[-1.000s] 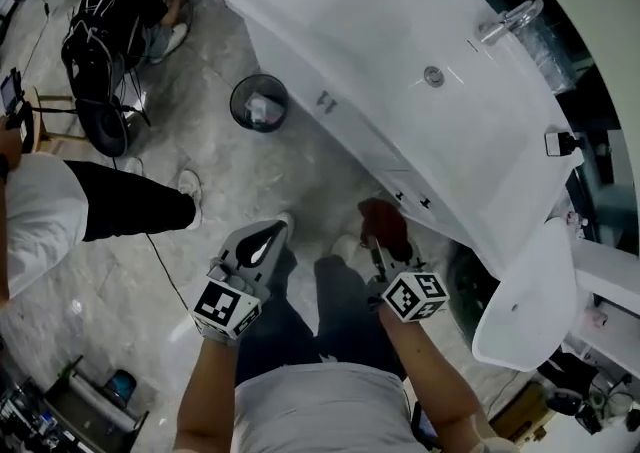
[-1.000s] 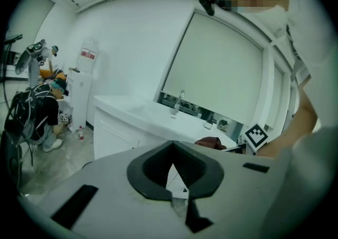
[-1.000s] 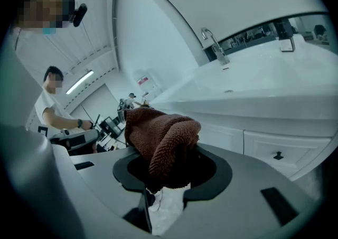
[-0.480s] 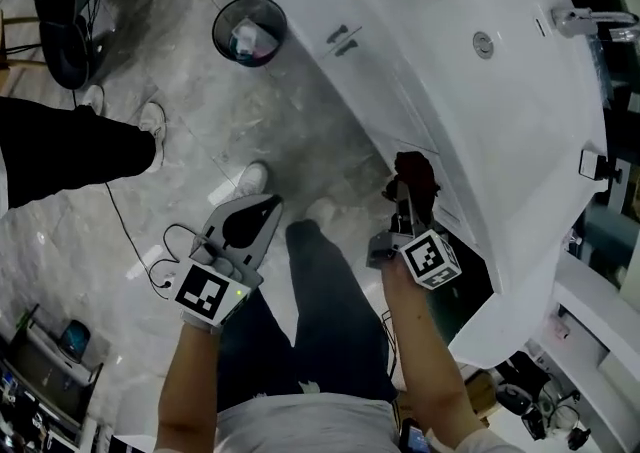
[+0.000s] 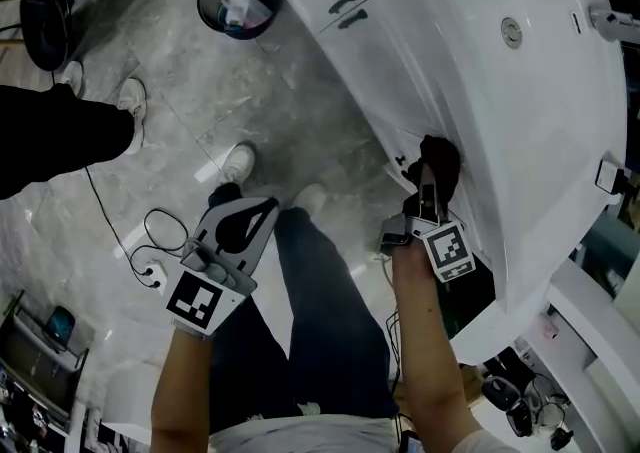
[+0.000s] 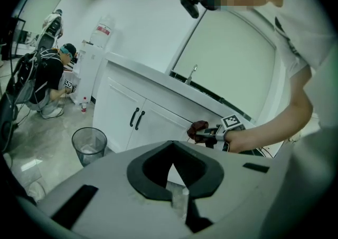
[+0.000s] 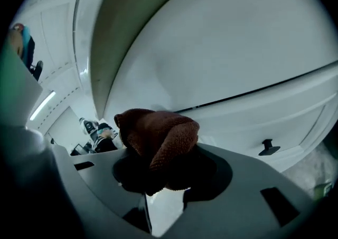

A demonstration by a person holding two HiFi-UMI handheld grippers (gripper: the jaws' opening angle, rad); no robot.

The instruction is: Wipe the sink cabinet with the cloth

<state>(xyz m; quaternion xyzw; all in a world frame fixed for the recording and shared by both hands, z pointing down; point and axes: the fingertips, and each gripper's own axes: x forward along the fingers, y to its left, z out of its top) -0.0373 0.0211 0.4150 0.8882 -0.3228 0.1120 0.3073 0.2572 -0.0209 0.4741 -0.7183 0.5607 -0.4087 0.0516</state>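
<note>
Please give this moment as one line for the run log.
right gripper: shut on brown cloth | cloth: at sink cabinet front, contact unclear | left gripper: shut, empty, away from cabinet

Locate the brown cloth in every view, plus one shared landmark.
Head view: cloth right of centre, at the front of the sink cabinet.
Left gripper view: cloth small, right of centre.
Right gripper view: cloth dead centre, foreground.
Shared landmark: the sink cabinet.
</note>
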